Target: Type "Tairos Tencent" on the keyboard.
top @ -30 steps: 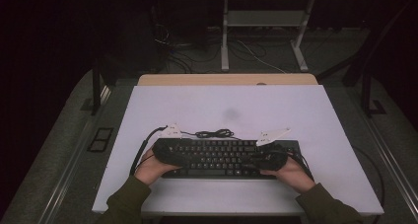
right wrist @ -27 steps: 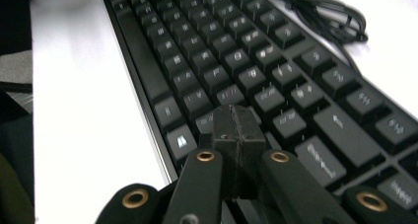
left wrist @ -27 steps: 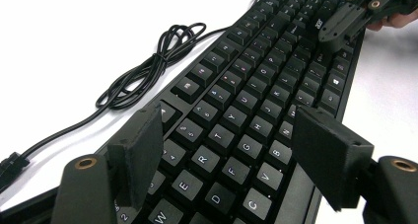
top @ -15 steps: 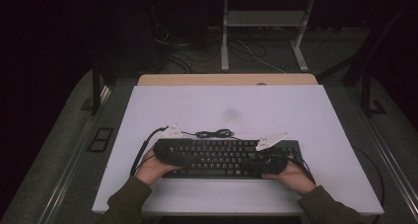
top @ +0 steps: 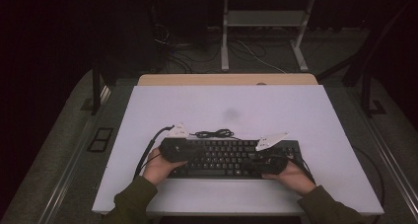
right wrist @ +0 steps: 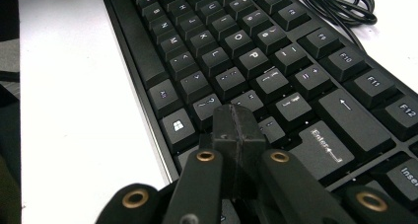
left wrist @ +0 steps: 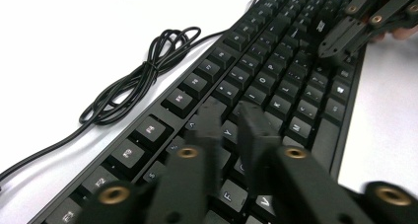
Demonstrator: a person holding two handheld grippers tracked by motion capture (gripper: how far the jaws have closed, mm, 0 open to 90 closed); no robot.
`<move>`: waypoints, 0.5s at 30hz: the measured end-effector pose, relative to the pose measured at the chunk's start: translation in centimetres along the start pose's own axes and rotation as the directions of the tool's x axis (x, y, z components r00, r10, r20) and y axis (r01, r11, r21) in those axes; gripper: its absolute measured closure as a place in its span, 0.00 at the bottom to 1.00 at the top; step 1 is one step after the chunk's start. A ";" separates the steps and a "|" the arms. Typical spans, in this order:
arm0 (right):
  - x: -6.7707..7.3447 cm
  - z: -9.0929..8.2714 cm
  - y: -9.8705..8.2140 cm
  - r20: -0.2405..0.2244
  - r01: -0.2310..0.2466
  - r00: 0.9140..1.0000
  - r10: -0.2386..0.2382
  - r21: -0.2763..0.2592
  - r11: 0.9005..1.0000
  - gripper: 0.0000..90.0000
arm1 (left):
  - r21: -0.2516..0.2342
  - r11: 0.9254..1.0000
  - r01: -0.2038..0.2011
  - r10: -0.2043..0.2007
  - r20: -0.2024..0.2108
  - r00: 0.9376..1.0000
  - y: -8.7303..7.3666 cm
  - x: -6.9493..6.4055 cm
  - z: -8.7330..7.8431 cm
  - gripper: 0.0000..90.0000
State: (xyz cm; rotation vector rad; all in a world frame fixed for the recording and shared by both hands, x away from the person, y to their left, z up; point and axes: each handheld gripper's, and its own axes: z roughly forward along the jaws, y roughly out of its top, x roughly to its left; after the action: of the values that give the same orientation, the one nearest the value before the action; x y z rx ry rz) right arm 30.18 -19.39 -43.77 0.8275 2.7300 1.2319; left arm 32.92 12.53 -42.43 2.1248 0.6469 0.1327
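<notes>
A black keyboard (top: 226,157) lies across the near part of the white table (top: 226,105), its cable (top: 213,133) coiled just behind it. My left gripper (top: 190,152) hovers low over the left-hand keys (left wrist: 276,76). Its jaws have just been closing and stand almost together (left wrist: 229,118), with nothing between them. My right gripper (top: 261,162) rests over the keys near Enter (right wrist: 325,142), jaws pressed together (right wrist: 235,116) and empty. In the left gripper view the right gripper (left wrist: 340,41) shows at the keyboard's far end.
The coiled cable (left wrist: 138,81) lies on bare white tabletop behind the keyboard. A wooden strip (top: 226,79) edges the table's far side. Beyond it stand a desk frame (top: 261,31) and floor cables (top: 172,51) in the dark.
In the high view both hands stay at the keyboard's ends; nothing has visibly shifted on the table.
</notes>
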 end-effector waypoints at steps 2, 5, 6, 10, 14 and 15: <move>0.0 0.0 0.0 0.000 -0.003 1.000 0.003 0.001 1.000 0.99 | 0.014 1.000 -0.005 0.005 -0.005 1.000 -0.1 0.1 0.2 0.98; 0.0 0.0 0.0 0.001 0.002 1.000 -0.001 -0.001 1.000 0.99 | 0.028 1.000 -0.001 0.001 -0.010 1.000 -0.2 0.1 0.5 0.99; 0.0 0.0 0.0 0.000 -0.001 1.000 0.001 0.000 1.000 0.99 | 0.033 0.999 -0.005 0.005 -0.011 1.000 -0.2 0.2 0.6 0.99; 0.0 0.0 0.0 0.001 0.000 1.000 0.000 -0.001 1.000 0.99 | 0.040 0.999 -0.005 0.005 -0.013 1.000 -0.3 0.2 0.9 0.99; 0.0 0.0 0.0 0.002 -0.003 1.000 0.003 0.000 1.000 0.99 | 0.048 0.999 -0.011 0.012 -0.017 1.000 -0.4 0.2 1.1 0.99; 0.0 0.0 0.0 0.002 -0.002 1.000 0.002 0.000 1.000 0.99 | 0.049 0.999 -0.014 0.015 -0.016 1.000 -0.4 0.2 1.1 0.99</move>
State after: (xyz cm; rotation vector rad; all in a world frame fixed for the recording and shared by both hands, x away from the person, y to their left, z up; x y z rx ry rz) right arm 30.13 -19.37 -43.77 0.8311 2.7281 1.2310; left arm 33.30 11.99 -43.42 2.1777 0.6509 0.1442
